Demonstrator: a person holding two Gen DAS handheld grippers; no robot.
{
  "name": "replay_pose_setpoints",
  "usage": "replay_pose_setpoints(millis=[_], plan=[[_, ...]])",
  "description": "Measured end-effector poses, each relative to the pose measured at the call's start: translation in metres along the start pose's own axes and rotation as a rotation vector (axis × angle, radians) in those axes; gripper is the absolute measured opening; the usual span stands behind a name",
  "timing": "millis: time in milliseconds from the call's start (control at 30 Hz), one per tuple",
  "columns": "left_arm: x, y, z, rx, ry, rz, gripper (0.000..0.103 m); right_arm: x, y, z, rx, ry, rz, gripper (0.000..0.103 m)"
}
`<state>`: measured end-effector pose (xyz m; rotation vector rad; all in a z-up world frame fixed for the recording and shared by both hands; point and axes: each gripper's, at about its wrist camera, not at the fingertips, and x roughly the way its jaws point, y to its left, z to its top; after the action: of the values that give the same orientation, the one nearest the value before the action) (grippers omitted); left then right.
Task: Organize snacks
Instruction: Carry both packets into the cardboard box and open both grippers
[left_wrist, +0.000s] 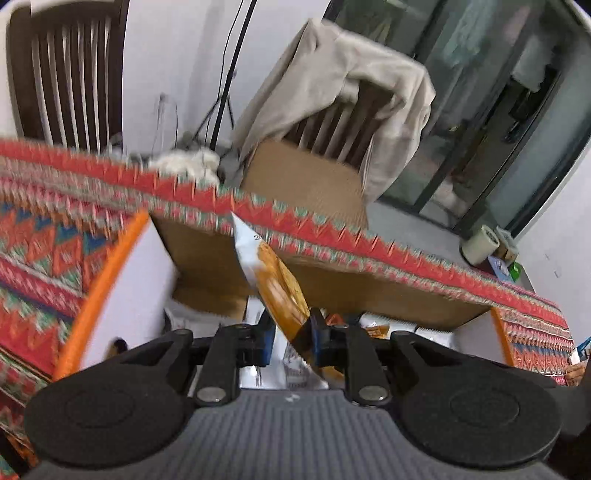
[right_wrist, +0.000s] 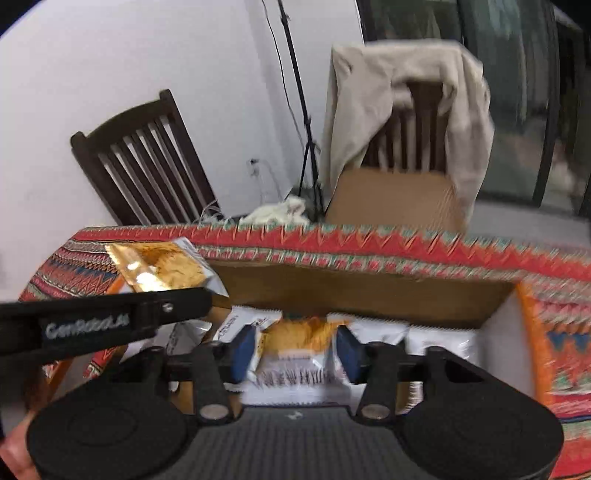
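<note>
My left gripper (left_wrist: 292, 334) is shut on an orange and white snack packet (left_wrist: 275, 275) and holds it edge-on above the storage box (left_wrist: 122, 258). The same packet (right_wrist: 162, 267) shows in the right wrist view at the tip of the left gripper's finger (right_wrist: 110, 317). My right gripper (right_wrist: 297, 349) has its jaws on both sides of another orange and white snack packet (right_wrist: 299, 347) over the box (right_wrist: 502, 325). Several white packets (right_wrist: 439, 339) lie inside the box.
The box has orange trim, white walls and a brown inner back wall (right_wrist: 354, 291). It sits on a red patterned cloth (right_wrist: 406, 240). Behind stand a dark wooden chair (right_wrist: 147, 158), a chair draped with beige cloth (right_wrist: 406, 110), a cardboard box (right_wrist: 395, 199) and a tripod (right_wrist: 303, 122).
</note>
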<state>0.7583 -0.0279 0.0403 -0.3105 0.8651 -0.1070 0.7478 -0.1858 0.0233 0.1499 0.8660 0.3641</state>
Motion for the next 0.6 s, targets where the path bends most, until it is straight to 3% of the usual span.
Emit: replay_pose_setpoints(millis=[67, 100, 333, 400, 600], plan=[[0.003, 0.006, 0.001, -0.032, 0.016, 0.001, 0.065, 0.004, -0.004, 0.001, 0.028, 0.015, 0.005, 0.051], [0.000, 0.009, 0.001, -0.035, 0.015, 0.000, 0.069, 0.001, -0.004, 0.000, 0.028, 0.006, 0.008, 0.053], [-0.052, 0.016, 0.010, -0.019, -0.070, -0.020, 0.071, -0.036, -0.009, 0.002, -0.016, -0.059, -0.028, 0.057], [-0.074, 0.012, 0.011, -0.003, -0.094, -0.023, 0.072, -0.055, -0.008, 0.002, -0.023, -0.082, -0.036, 0.062], [-0.154, -0.004, 0.000, 0.148, -0.172, -0.015, 0.076, -0.126, -0.002, -0.003, -0.065, -0.139, -0.052, 0.066]])
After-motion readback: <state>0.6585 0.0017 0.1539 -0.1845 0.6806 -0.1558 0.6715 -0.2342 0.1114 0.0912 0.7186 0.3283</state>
